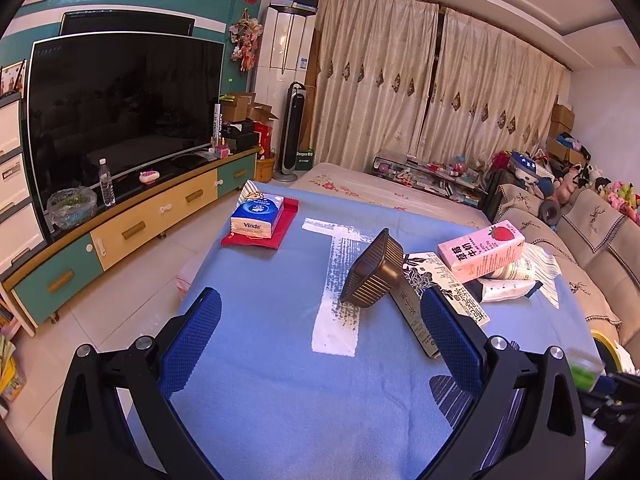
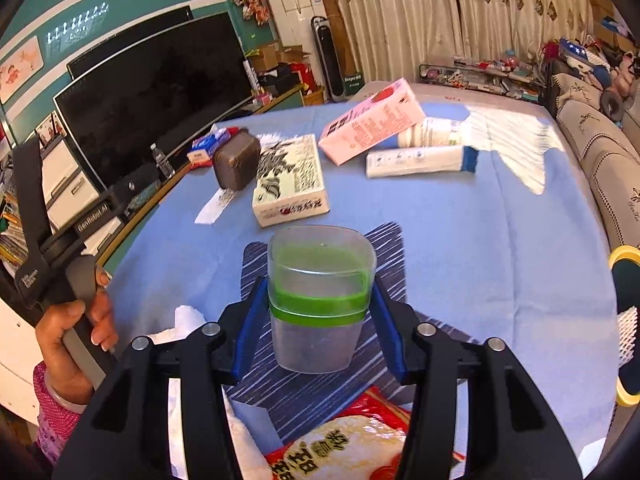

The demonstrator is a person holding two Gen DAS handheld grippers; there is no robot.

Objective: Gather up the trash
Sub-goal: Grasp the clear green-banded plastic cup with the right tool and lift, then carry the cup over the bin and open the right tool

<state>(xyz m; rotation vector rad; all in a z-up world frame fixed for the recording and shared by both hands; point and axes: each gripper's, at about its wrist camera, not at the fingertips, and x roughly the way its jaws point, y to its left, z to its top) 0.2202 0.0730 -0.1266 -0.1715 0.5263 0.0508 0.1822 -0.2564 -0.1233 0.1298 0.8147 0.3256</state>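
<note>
My right gripper [image 2: 320, 320] is shut on a clear plastic cup with a green band [image 2: 320, 300], held above the blue tablecloth [image 2: 500, 260]. Below it lie a red snack bag [image 2: 352, 448] and white tissue [image 2: 188, 320]. My left gripper [image 1: 320, 320] is open and empty over the cloth. Ahead of it lie a brown plastic tray [image 1: 374, 270], tipped on its side, a patterned white box [image 1: 440, 292], a pink strawberry milk carton [image 1: 482, 250] and white tubes [image 1: 508, 284]. The same items show in the right wrist view: tray [image 2: 236, 162], box [image 2: 290, 180], carton [image 2: 372, 122], tube [image 2: 420, 160].
A Vinda tissue pack [image 1: 258, 216] sits on a red cloth at the table's far left. A TV [image 1: 120, 120] and cabinet stand left, a sofa [image 1: 592, 248] right. A yellow-rimmed object [image 2: 626, 320] is at the right edge. The person's hand [image 2: 76, 328] holds the left gripper's handle.
</note>
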